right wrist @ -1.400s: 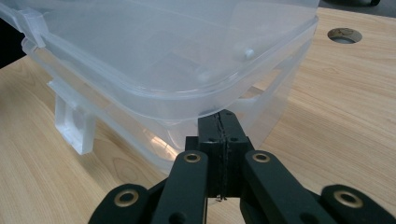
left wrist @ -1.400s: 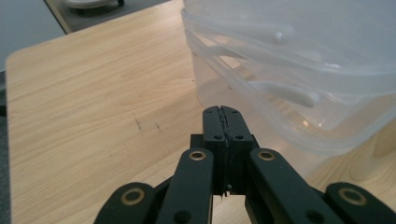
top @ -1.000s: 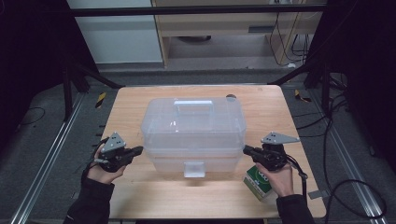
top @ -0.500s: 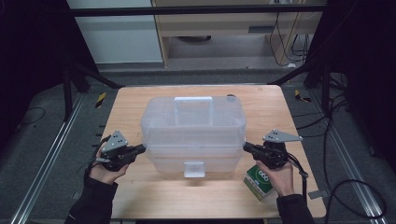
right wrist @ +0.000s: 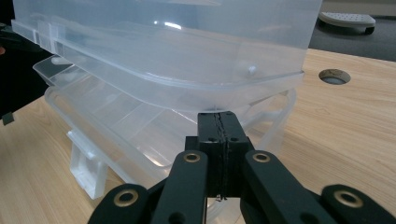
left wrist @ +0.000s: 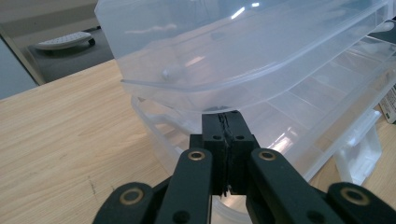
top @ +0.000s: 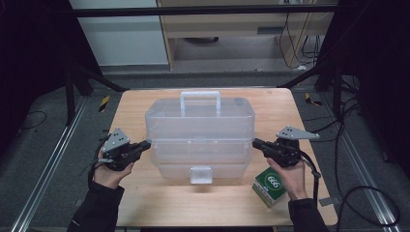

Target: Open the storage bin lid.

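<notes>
A clear plastic storage box [top: 200,125] with a white handle [top: 200,100] stands mid-table, its upper part [left wrist: 243,51] raised off the divided tray beneath. My left gripper [top: 145,143] is shut with nothing between its jaws, and its tip [left wrist: 224,116] sits under the raised part's left rim. My right gripper [top: 255,142] is likewise shut and empty, its tip [right wrist: 219,115] under the right rim of the raised part [right wrist: 163,42]. The box's front latch [top: 200,175] hangs loose.
A small green carton [top: 270,186] lies on the wooden table [top: 135,106] by my right hand. A round cable hole [right wrist: 334,76] is in the tabletop beyond the box. Metal frame rails and cables run along the floor on both sides.
The box's upper part has lifted off the lower tray, and the handle now stands clear at the back. Both grippers have edged slightly upward at the rims.
</notes>
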Demonstrator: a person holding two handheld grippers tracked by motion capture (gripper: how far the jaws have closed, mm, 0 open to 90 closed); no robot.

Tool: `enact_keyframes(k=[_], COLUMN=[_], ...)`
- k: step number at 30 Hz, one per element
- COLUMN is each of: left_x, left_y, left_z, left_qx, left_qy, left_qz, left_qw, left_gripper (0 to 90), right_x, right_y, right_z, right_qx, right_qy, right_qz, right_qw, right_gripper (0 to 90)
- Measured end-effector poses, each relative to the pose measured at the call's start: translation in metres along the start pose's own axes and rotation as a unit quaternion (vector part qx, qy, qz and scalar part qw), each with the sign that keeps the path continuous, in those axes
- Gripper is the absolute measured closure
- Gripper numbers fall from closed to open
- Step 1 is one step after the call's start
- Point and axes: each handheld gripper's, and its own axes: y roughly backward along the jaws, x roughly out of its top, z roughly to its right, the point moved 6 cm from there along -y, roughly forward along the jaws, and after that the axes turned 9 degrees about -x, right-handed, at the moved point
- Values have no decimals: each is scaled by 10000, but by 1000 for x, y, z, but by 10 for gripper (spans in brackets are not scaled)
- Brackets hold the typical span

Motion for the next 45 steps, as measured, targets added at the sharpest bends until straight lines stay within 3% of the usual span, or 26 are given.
enact_keyframes(k=[6,10,14,17,28,34,45], left_x=[-3,-8,-10,-10,0,3,5], left_y=[-2,-3,-5,-9,-18,-19,-17], left_z=[-2,-12,-17,-18,-14,-13,-13], left_qx=[103,432,580,604,586,591,662], left_qy=[-36,-93,-216,-266,-552,-583,-675], left_qz=[-45,-106,-9,39,216,254,130], left_qw=[9999,9990,9981,9978,9965,9962,9954], left_gripper=[855,727,587,531,551,567,585], right_x=[-1,-2,-2,-2,-1,-1,-2], right_y=[0,0,0,0,0,0,-2], right_z=[-1,-2,-2,-2,-2,-2,-4], right_qx=[-4,-7,-8,-4,-7,-2,36], right_qy=[4,36,47,42,43,34,41], right_qz=[-9,-45,-49,-44,-42,-38,-86], right_qw=[10000,10000,10000,10000,10000,10000,9999], right_gripper=[898,898,898,898,898,897,869])
